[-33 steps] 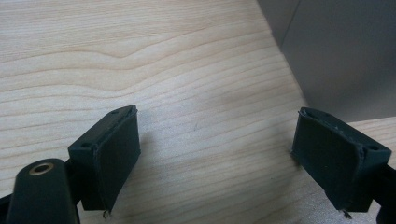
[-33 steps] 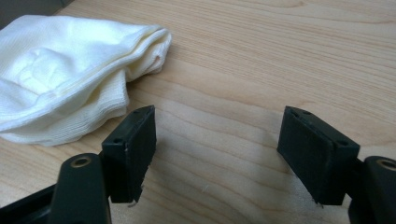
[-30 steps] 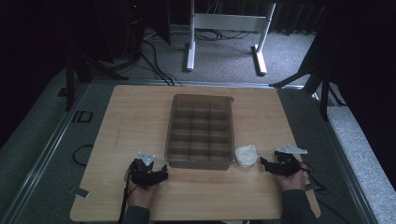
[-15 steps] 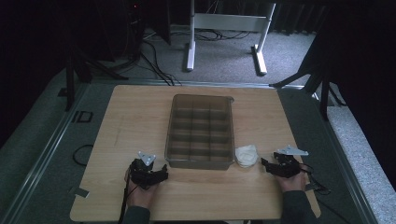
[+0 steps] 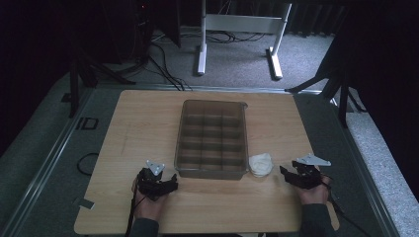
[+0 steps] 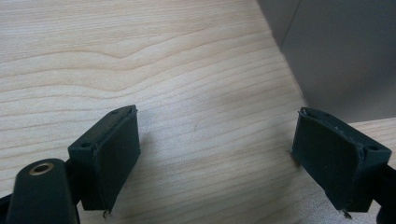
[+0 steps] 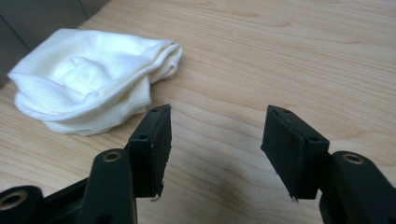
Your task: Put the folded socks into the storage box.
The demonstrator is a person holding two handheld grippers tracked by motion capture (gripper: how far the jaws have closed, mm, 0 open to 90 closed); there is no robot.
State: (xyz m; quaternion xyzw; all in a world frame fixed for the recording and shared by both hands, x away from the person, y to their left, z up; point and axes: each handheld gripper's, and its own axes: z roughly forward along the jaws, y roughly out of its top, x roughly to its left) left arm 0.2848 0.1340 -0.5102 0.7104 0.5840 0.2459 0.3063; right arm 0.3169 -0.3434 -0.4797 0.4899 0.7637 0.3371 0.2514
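Observation:
A white folded cloth (image 5: pixel 260 164) (image 7: pixel 88 79) lies on the wooden table (image 5: pixel 148 123), touching the front right corner of a clear compartment tray (image 5: pixel 212 172). My right gripper (image 5: pixel 285 173) (image 7: pixel 215 144) rests low over the table just right of the cloth and points at it. Its jaws have just been closing but still stand open, with bare wood between them. My left gripper (image 5: pixel 168 180) (image 6: pixel 217 154) sits open near the tray's front left corner, holding nothing. The tray's wall (image 6: pixel 345 56) rises just ahead of it.
The tray has several empty compartments and fills the table's middle. A white frame's legs (image 5: pixel 237 29) and cables lie on the floor beyond the table. A metal rail (image 5: pixel 54 148) runs along the table's left side.

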